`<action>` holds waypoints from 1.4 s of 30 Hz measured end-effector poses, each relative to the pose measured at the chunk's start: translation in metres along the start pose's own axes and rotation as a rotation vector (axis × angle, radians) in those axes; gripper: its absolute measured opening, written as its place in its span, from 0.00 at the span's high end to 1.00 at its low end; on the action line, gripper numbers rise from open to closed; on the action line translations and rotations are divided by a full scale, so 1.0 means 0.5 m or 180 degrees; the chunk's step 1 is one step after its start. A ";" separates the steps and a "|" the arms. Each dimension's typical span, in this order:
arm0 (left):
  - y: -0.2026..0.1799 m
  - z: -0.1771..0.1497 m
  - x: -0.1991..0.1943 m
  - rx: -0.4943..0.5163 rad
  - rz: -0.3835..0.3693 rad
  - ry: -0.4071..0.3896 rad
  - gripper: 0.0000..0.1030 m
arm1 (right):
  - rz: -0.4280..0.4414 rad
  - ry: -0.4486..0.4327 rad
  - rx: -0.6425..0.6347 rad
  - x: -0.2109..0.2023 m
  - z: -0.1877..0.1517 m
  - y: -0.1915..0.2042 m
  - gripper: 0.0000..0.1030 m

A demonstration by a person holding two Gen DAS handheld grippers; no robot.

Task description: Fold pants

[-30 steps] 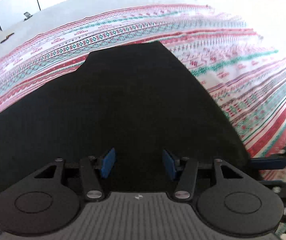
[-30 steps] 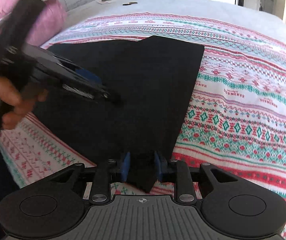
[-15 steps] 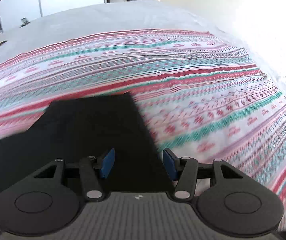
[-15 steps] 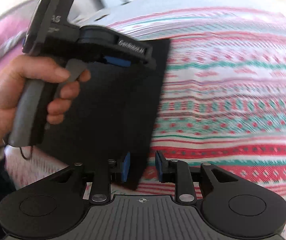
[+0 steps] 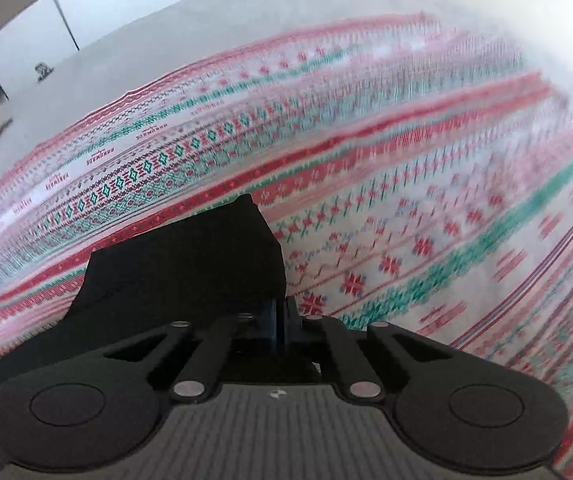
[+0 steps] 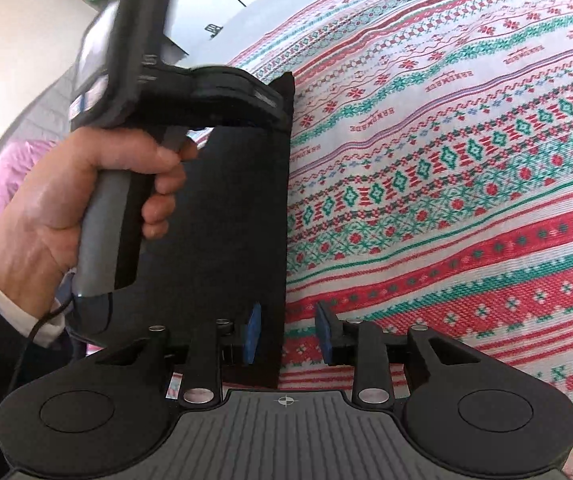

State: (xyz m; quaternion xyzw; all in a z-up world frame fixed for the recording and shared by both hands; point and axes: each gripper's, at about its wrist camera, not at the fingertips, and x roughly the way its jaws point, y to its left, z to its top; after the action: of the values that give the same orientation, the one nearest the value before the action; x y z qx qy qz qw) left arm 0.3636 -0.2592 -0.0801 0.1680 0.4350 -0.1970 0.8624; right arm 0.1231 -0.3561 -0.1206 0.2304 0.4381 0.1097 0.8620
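Note:
The black pants (image 6: 222, 216) lie folded in a long narrow strip on the patterned bedspread (image 6: 446, 184). My left gripper (image 6: 284, 116), held by a person's hand (image 6: 86, 208), sits at the strip's far right corner. In the left wrist view its blue pads (image 5: 274, 320) are pressed together on the pants (image 5: 182, 268), whose corner stands raised in front of them. My right gripper (image 6: 288, 336) is at the near right corner and its jaws are opening. The pants' edge lies between the pads, and the right pad (image 6: 324, 338) is clear of the cloth.
The red, green and white bedspread (image 5: 426, 208) stretches far to the right of the pants. A pink blanket (image 6: 2, 184) lies bunched at the left. Pale cabinet doors (image 5: 126, 12) stand beyond the bed's plain grey end.
The left gripper travelled across the pants to their far corner and shut there. The right gripper rolled and its jaws widened off the near corner.

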 end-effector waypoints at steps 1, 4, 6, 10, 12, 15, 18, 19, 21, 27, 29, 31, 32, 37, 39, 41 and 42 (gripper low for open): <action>0.016 -0.002 -0.011 -0.0091 -0.0118 -0.0065 1.00 | 0.0025 -0.0006 0.0014 0.003 0.000 -0.001 0.71; 0.071 -0.012 -0.040 -0.0411 -0.0360 -0.0184 1.00 | 0.0071 -0.0043 0.0084 0.018 -0.002 -0.008 0.70; 0.101 -0.019 -0.055 -0.0594 -0.0422 -0.0207 1.00 | 0.0089 -0.0088 0.0130 0.033 -0.003 -0.010 0.70; 0.136 -0.031 -0.076 -0.0841 -0.0480 -0.0277 1.00 | 0.0191 -0.0170 0.0040 0.056 -0.008 0.009 0.70; 0.143 -0.034 -0.081 -0.0903 -0.0438 -0.0316 1.00 | 0.0251 -0.0174 0.0049 0.062 -0.011 0.022 0.74; 0.143 -0.028 -0.091 -0.1028 -0.0381 -0.0392 1.00 | 0.0294 -0.0311 0.0060 0.043 -0.011 0.038 0.97; 0.125 -0.009 -0.107 -0.1084 -0.0369 -0.0532 1.00 | 0.0254 -0.0476 -0.0046 0.011 -0.001 0.051 0.98; 0.113 0.000 -0.112 -0.1084 -0.0362 -0.0569 1.00 | 0.0224 -0.0498 -0.0063 0.002 0.002 0.052 0.98; 0.081 0.023 -0.124 -0.1058 -0.0346 -0.0660 1.00 | 0.0135 -0.0579 -0.0089 -0.017 0.018 0.051 0.98; -0.053 0.125 -0.154 -0.0971 -0.0626 -0.0837 1.00 | -0.0002 -0.1002 0.0107 -0.143 0.065 -0.019 0.98; -0.118 0.156 -0.157 -0.0929 -0.0777 -0.0847 1.00 | -0.0166 -0.1155 0.0144 -0.196 0.072 -0.052 0.98; -0.183 0.177 -0.148 -0.0896 -0.0895 -0.0831 1.00 | -0.0293 -0.1253 0.0208 -0.246 0.075 -0.092 0.98; -0.216 0.184 -0.137 -0.0878 -0.0937 -0.0818 1.00 | -0.0352 -0.1276 0.0232 -0.267 0.077 -0.112 0.98; -0.309 0.184 -0.028 -0.0841 -0.1227 -0.0462 0.79 | -0.0685 -0.1152 0.0746 -0.293 0.087 -0.227 0.97; -0.311 0.171 -0.009 -0.0914 -0.1224 -0.0353 0.62 | -0.0734 -0.1052 0.0929 -0.276 0.090 -0.255 0.97; -0.289 0.152 -0.014 -0.0946 -0.1250 -0.0431 0.55 | -0.0742 -0.1021 0.1009 -0.268 0.090 -0.263 0.97; -0.273 0.144 -0.018 -0.0959 -0.1218 -0.0441 0.51 | -0.0709 -0.1023 0.1058 -0.268 0.090 -0.268 0.97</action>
State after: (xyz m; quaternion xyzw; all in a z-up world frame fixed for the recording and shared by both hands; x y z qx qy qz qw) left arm 0.3414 -0.4087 -0.0482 -0.0617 0.4232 -0.3006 0.8525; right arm 0.0781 -0.5385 -0.0692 0.3337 0.3302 -0.0974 0.8775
